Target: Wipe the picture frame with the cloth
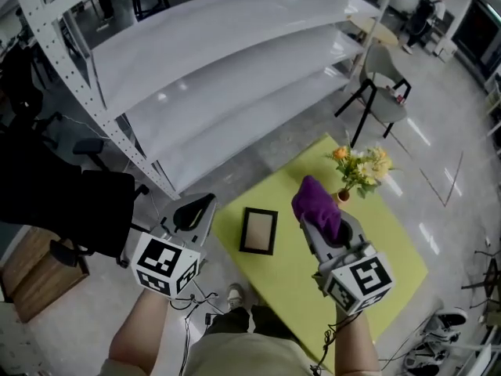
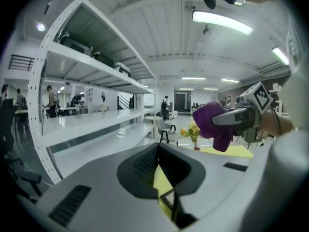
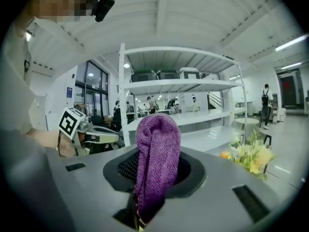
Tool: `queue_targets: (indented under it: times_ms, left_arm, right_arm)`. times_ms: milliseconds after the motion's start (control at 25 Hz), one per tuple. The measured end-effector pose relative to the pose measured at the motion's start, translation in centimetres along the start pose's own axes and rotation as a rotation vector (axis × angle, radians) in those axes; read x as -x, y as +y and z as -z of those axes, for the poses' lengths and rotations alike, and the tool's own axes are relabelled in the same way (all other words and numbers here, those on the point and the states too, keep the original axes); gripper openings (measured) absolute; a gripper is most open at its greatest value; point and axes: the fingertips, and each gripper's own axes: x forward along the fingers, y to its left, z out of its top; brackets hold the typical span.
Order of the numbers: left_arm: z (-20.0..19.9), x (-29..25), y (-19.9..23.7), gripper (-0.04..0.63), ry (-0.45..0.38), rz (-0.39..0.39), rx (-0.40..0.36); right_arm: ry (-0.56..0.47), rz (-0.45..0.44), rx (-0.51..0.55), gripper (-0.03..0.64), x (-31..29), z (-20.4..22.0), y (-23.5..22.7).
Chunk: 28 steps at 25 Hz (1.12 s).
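Note:
A dark-edged picture frame (image 1: 258, 230) lies flat on the yellow-green table (image 1: 291, 276), near its left corner. My right gripper (image 1: 322, 219) hovers just right of the frame, shut on a purple cloth (image 1: 315, 200) that bunches out past its tips. The right gripper view shows the cloth (image 3: 157, 153) standing up between the jaws. My left gripper (image 1: 196, 208) hangs off the table's left edge, left of the frame, jaws together with nothing in them. A sliver of the frame (image 2: 168, 197) shows below them in the left gripper view. The cloth (image 2: 213, 123) appears there too.
A small vase of yellow and orange flowers (image 1: 358, 168) stands at the table's far corner. A tall white shelf unit (image 1: 235, 77) runs behind the table. A chair (image 1: 385, 100) stands farther back on the right. Shoes (image 1: 446, 323) lie on the floor at lower right.

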Motion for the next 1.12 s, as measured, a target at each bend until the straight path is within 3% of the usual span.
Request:
queue_targets:
  times_ms: [280,520,680,880,1040,1120]
  left_arm:
    - [-9.0,5.3,-1.9,0.006,-0.193,-0.043,-0.144]
    - [-11.8,9.6,-3.2,0.006,-0.258,-0.109,-0.213]
    - [-11.3,10.9,-4.8,0.008,-0.26,-0.113,-0.275]
    - [-10.5,11.3,-5.9,0.008,-0.252,-0.112,-0.358]
    - [-9.0,11.4,-6.1,0.008,-0.239,-0.117,-0.334]
    - [-8.4,11.5,-6.0,0.008,-0.238,-0.124,-0.284]
  right_arm:
    - [-0.157,0.028,0.061,0.103,4.6,-7.3,2.3]
    - [-0.311,0.021,0.097,0.103,8.0,-12.5,5.7]
    - [-0.303,0.048,0.156,0.103,9.6,-12.3,6.5]
    - [-0.302,0.004,0.145,0.102,9.5,-11.3,8.6]
    - [-0.255,0.012,0.141,0.103,9.6,-9.4,8.9]
    - [-0.233,0.025,0.134,0.101,9.7,-8.4,8.8]
